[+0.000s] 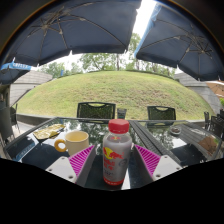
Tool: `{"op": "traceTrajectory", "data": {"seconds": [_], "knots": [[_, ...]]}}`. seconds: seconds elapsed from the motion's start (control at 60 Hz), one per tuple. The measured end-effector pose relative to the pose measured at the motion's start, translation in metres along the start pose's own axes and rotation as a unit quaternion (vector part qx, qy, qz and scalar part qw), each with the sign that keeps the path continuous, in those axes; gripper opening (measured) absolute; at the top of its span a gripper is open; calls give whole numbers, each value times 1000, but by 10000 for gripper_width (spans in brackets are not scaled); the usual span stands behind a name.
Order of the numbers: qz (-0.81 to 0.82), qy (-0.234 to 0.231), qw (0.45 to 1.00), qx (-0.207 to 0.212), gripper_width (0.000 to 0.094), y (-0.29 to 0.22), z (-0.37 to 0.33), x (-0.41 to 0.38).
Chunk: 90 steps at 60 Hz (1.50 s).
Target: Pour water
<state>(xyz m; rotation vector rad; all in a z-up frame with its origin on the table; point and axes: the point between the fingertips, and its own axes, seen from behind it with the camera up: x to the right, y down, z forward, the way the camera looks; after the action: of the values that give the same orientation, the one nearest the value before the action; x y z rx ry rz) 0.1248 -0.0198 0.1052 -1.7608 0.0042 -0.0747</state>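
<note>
Standing upright between the gripper's point(117, 160) pink pads, the capped bottle point(116, 152) is looking held or nearly so; I cannot tell. Pouring is not yet starting, the yellow cup point(75, 142) waiting just beside on the glass table point(165, 140).

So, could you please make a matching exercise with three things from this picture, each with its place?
Things:
1. bottle
2. yellow cup
3. chairs

Places:
A. beyond the glass table, before the grassy hill
B. between the pads of the hand-held gripper
C. on the table, left of the bottle

Pairs: 1-B, 2-C, 3-A
</note>
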Motion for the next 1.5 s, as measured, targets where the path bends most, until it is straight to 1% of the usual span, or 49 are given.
{"op": "traceTrajectory", "data": {"seconds": [0.1,0.117,0.133,0.15,0.167,0.217,0.3,0.333,0.367,0.383,0.433,0.517,0.617,0.683,0.733,0.8,0.867,0.917,1.017,1.033,1.05,1.1,1.15,1.2,1.25,1.333,1.383,1.417,1.467,1.5], "knots": [[5,-12,1000,16,783,-4,32,2],[3,-13,1000,19,758,-5,35,2],[-1,-13,1000,23,708,-6,39,2],[-5,-14,1000,26,622,-6,41,2],[-9,-12,1000,25,515,-8,41,7],[5,-6,999,34,508,-11,41,12],[-5,-8,998,55,395,-12,41,8],[2,-6,998,57,354,-14,40,8],[7,-2,998,57,342,-13,40,12],[6,-1,998,57,322,-12,40,12],[4,-3,998,63,316,-12,42,11],[-13,-3,998,55,315,-14,49,8],[-113,26,991,72,314,-48,56,16],[-226,51,969,86,314,-82,70,13],[-334,70,935,94,314,-101,81,3],[-478,83,869,99,313,-113,102,-12],[-613,93,777,104,315,-120,118,-34],[-702,104,697,108,314,-123,122,-55],[-823,104,549,102,316,-114,140,-59],[-839,105,524,102,318,-105,150,-67],[-856,102,497,99,317,-106,142,-68],[-893,92,429,96,320,-95,150,-71],[-917,84,379,94,318,-82,158,-78],[-927,77,358,88,319,-73,162,-74],[-929,75,353,83,319,-65,171,-69],[-926,77,360,86,319,-69,178,-67],[-916,84,380,97,319,-76,172,-67],[-899,90,416,109,319,-86,169,-68],[-855,102,496,112,322,-118,178,-65],[-795,102,584,129,321,-131,158,-58]]}}
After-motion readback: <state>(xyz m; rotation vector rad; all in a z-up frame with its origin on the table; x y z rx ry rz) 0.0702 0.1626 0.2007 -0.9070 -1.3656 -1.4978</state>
